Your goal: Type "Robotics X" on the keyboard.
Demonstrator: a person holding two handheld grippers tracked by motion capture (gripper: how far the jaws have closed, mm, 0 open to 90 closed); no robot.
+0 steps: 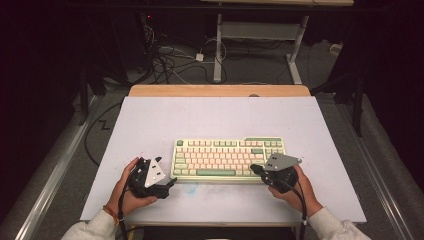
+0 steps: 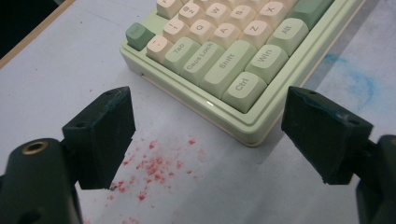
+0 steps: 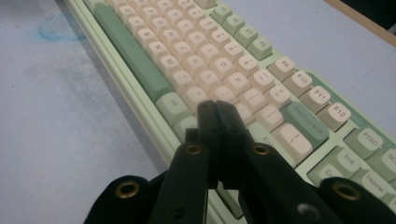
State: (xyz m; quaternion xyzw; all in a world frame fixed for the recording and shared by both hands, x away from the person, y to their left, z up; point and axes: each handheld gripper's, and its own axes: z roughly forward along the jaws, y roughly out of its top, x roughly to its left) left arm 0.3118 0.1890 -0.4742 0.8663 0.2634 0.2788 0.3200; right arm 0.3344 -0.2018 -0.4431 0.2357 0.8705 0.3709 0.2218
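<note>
Keyboard: I see a pale green and cream plastic mechanical keyboard (image 1: 229, 159) lying flat on the white table sheet (image 1: 150, 125), near my edge of the table, between my two tools.
Left tool: my left gripper (image 2: 208, 135) has its black jaws spread wide with nothing between them; it sits just beside the keyboard's left front corner, by the Ctrl key (image 2: 243, 87), not touching.
Right tool: my right gripper (image 3: 218, 116) has its jaws pressed together on nothing, tip hovering over the right end of the bottom key rows; I cannot tell whether it touches a key.
Handling: I judge the case stiff and fairly heavy, so it will slide as one piece rather than flex. The glossy rounded rim looks slippery; the keycaps are loose-fitting parts that could pop off if pinched.
Where to hold: I would take it by the thick case edge at the corners, one tool each end, not by the caps.
Textures: smooth matte keycaps with printed legends, shiny frame, dull sheet marked with red specks (image 2: 149, 168) and a blue smudge (image 2: 359, 81).
Table: a wooden edge (image 1: 220, 90) shows at the far side.
</note>
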